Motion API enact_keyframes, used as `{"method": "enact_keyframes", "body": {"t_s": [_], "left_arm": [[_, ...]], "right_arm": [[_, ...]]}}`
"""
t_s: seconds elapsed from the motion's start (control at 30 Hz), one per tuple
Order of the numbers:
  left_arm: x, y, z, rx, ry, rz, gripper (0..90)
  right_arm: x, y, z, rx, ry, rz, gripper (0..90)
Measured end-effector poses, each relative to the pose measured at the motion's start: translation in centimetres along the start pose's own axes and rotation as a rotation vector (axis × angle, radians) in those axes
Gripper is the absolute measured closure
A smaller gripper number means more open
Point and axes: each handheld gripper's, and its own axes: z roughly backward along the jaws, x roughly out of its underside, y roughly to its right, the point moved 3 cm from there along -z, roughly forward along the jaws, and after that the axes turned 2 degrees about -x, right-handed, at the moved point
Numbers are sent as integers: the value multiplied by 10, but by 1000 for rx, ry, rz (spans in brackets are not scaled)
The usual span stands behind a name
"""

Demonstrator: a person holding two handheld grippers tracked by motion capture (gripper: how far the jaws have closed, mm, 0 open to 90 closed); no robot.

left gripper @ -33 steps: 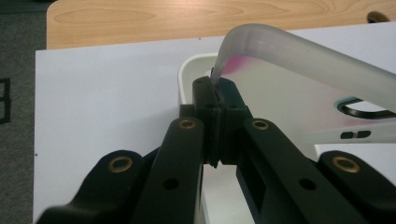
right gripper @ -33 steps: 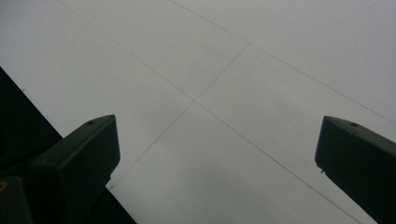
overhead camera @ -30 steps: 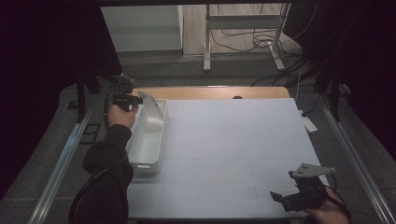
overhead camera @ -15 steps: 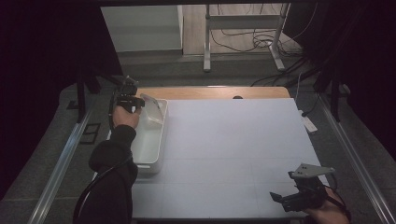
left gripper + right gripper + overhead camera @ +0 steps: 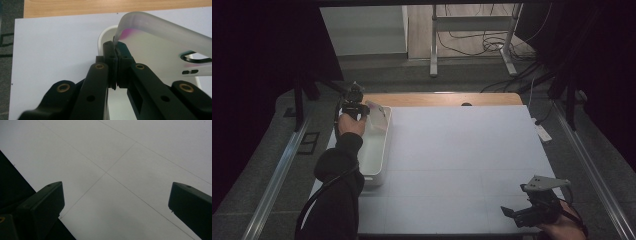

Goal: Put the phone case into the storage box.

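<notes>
Dim room, cables on the floor beyond; white sheet over a wooden table [image 5: 447, 99]; left gripper [image 5: 115, 53] clamped on the edge of a translucent phone case [image 5: 160, 50], held tilted over the far end of a white tray [image 5: 373, 150]; judged step: placing the case into the tray; next move calls for lowering, then release; right gripper [image 5: 532, 212] idle near the table's front edge, jaws wide apart, nothing between; no readable writing.
</notes>
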Motion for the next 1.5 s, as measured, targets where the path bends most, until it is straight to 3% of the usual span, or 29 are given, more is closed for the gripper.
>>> {"method": "enact_keyframes", "body": {"t_s": [0.33,1.03,1.1,1.5], "left_arm": [[-4,-1,-5,3,13,10,859],[-7,1,-1,31,63,-26,600],[-7,-2,1,57,70,-34,573],[-2,-5,5,93,101,-59,435]], "right_arm": [[0,0,0,-3,0,2,6],[0,0,0,-5,0,3,6],[0,0,0,1,-1,3,5],[0,0,0,-7,-1,6,5]]}}
